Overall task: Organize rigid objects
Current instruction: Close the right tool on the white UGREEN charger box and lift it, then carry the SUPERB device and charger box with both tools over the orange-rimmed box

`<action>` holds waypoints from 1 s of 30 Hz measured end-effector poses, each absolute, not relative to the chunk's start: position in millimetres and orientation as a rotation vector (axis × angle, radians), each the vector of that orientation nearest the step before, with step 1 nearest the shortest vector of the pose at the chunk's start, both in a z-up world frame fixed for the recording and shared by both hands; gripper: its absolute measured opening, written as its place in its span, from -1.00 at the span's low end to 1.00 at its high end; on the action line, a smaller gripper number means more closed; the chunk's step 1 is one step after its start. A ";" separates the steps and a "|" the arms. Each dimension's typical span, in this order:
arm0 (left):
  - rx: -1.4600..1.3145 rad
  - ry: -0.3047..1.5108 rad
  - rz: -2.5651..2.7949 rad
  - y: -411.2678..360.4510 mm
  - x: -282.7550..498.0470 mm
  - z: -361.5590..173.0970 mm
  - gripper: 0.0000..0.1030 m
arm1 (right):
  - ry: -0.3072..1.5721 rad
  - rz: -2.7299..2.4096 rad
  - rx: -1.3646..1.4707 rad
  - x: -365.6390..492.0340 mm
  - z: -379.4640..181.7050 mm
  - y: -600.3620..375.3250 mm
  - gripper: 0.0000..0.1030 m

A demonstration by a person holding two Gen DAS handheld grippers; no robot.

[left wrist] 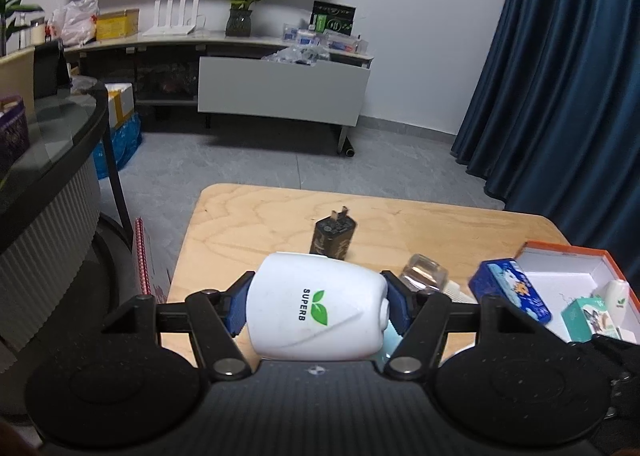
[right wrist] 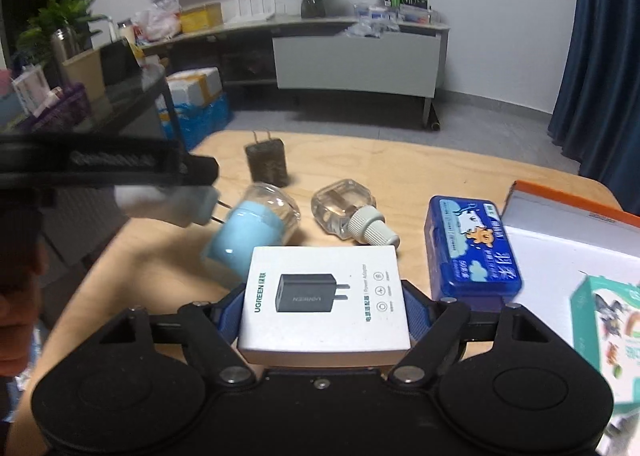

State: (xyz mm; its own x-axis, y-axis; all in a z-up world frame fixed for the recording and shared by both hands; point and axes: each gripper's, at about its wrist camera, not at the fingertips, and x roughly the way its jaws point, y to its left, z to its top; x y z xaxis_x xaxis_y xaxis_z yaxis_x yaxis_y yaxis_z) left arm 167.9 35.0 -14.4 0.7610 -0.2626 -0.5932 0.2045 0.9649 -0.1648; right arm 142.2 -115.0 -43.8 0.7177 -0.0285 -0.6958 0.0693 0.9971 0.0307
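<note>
- While our left gripper (left wrist: 316, 306) clamps the white SUPERB plug-in device (left wrist: 316, 308) above the wooden table (left wrist: 248, 224), our right gripper (right wrist: 323, 306) pinches the white UGREEN adapter box (right wrist: 324, 296);
- we see a black charger (left wrist: 333, 237) standing upright mid-table; an orange-rimmed box (left wrist: 560, 276) sits at the table's right edge;
- beyond lie grey floor tiles (left wrist: 240, 160), a TV console (left wrist: 280, 90) and blue curtains (left wrist: 560, 76).

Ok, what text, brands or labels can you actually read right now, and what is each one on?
"SUPERB", beside a green leaf logo: on the white plug-in device held in the left gripper.
"UGREEN" and "Power Adapter": on the white box held in the right gripper; its small Chinese print is unreadable.
Blue tin: Chinese lettering, too blurred.
Green carton: print blurred.
Black charger: markings too small.
</note>
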 end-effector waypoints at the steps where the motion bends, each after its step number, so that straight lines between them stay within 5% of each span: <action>1: -0.091 0.649 -0.251 35.0 162.3 -10.8 0.29 | 0.760 -0.051 0.060 134.9 -38.3 -115.9 0.78; 30: -0.138 0.673 -0.175 18.8 27.6 14.4 0.29 | 0.702 -0.041 0.090 6.7 10.3 -145.5 0.78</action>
